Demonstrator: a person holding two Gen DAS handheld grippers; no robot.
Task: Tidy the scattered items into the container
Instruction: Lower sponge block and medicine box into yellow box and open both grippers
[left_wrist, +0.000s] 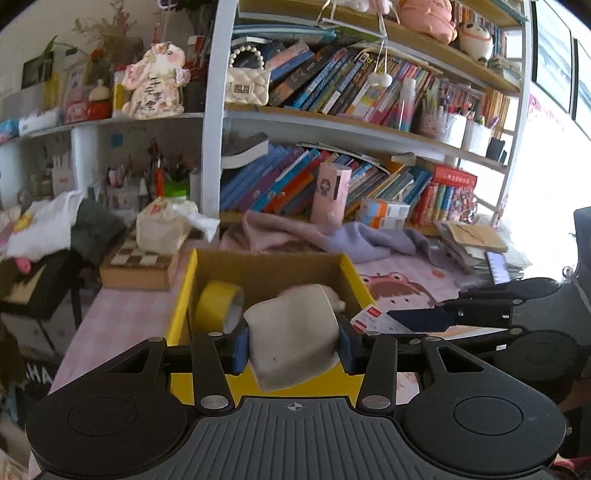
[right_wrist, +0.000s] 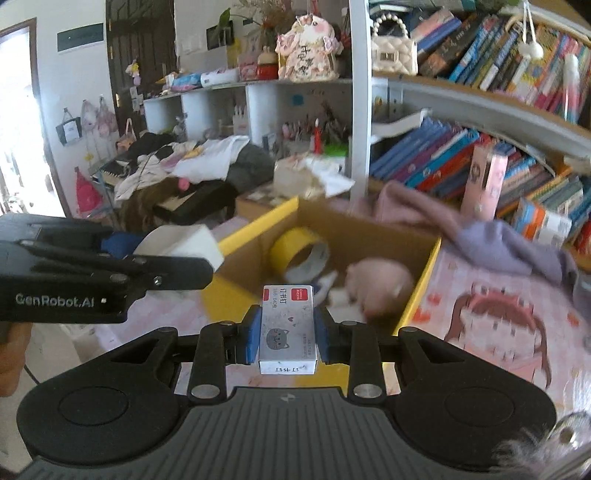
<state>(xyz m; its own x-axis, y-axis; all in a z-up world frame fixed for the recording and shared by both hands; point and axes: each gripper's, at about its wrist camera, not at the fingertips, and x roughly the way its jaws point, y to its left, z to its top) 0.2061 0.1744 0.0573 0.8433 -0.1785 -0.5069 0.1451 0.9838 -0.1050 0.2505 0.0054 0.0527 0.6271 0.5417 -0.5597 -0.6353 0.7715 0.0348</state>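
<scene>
Left fingers (left_wrist: 240, 349) grip a white block (left_wrist: 295, 343), right fingers (right_wrist: 251, 339) a staple box (right_wrist: 288, 332); cardboard box (right_wrist: 424, 273) holds yellow tape (right_wrist: 295, 243).

An open cardboard box with yellow outer walls and a brown inside (left_wrist: 183, 295) sits at the centre of the left wrist view. Inside it, a roll of yellow tape (left_wrist: 218, 304) stands on edge against the left wall, and a blurred pink rounded soft item (right_wrist: 380, 286) lies toward the right side. A white wedge-shaped block (left_wrist: 295, 341) is gripped at lower centre, tilted, in front of the box's near wall. A small white staple box with a red label and a grey cat face (right_wrist: 288, 328) is gripped at centre in the right wrist view, near the box's front corner.
</scene>
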